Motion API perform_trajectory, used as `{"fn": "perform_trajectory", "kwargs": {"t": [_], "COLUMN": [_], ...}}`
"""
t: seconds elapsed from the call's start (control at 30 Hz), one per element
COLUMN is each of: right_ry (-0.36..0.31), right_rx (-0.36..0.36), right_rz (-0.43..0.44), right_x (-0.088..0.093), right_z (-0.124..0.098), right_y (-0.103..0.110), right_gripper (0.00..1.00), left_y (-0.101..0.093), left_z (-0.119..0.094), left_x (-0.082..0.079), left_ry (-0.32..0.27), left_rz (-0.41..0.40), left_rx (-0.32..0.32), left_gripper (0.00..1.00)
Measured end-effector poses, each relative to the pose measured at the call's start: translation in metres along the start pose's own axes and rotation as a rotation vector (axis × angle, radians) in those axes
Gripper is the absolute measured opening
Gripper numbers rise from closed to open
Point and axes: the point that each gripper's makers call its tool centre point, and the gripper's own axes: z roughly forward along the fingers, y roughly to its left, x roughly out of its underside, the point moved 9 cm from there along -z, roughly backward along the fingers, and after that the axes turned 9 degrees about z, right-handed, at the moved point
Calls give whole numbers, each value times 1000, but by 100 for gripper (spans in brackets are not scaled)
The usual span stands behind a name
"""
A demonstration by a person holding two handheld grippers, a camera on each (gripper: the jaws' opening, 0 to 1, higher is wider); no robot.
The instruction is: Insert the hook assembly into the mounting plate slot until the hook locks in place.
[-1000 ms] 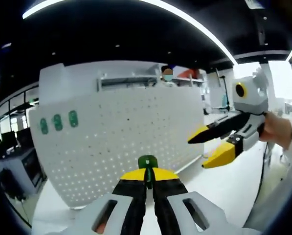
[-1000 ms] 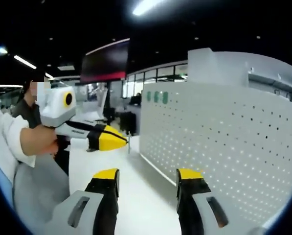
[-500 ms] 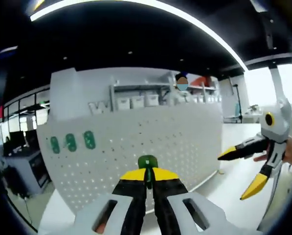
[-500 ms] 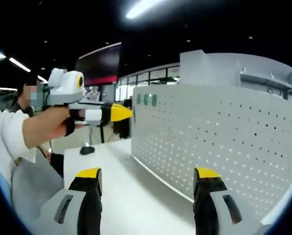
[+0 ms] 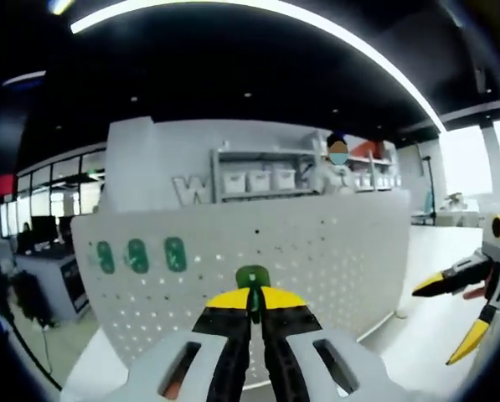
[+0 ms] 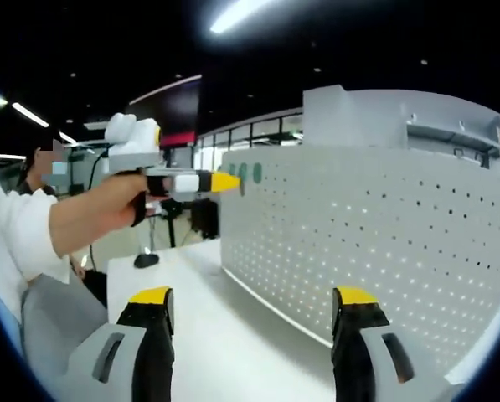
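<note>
A white perforated mounting plate (image 5: pixel 258 255) stands upright on the white table; it also spans the right gripper view (image 6: pixel 375 234). Three green hooks (image 5: pixel 138 255) sit near its upper left corner and appear small in the right gripper view (image 6: pixel 250 173). My left gripper (image 5: pixel 251 300) is shut on a green hook assembly (image 5: pixel 252 279), held in front of the plate, apart from it. In the right gripper view the left gripper (image 6: pixel 224 182) reaches toward the plate's corner. My right gripper (image 6: pixel 254 297) is open with nothing between its jaws; it also shows at the right in the left gripper view (image 5: pixel 455 322).
The white table (image 6: pixel 224 335) runs along the plate's foot. A person's hand and white sleeve (image 6: pixel 57 226) hold the left gripper. A shelf with bins (image 5: pixel 258 177) stands behind the plate. A small dark object (image 6: pixel 145 260) lies on the table's far end.
The left gripper rose and drew nearer the plate's upper corner with the hook in it. The right gripper drifted toward the right edge of the left view, its jaws staying wide.
</note>
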Motion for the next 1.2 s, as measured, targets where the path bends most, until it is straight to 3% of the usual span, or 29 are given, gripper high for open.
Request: {"fn": "perform_trajectory", "kwargs": {"t": [0.5,0.6,1.2], "right_ry": [46,54,49], "right_rx": [31,37,48], "right_rz": [10,6,15], "right_x": [9,9,10], "right_z": [4,5,6], "right_y": [-12,-14,-17], "right_gripper": [78,78,77], "left_y": [16,18,23], "left_z": [49,58,71], "left_x": [-18,-15,-10], "left_ry": [-63,-35,-38], "left_rz": [62,80,106], "left_rx": [-94,-96,-122], "left_gripper": [3,3,3]}}
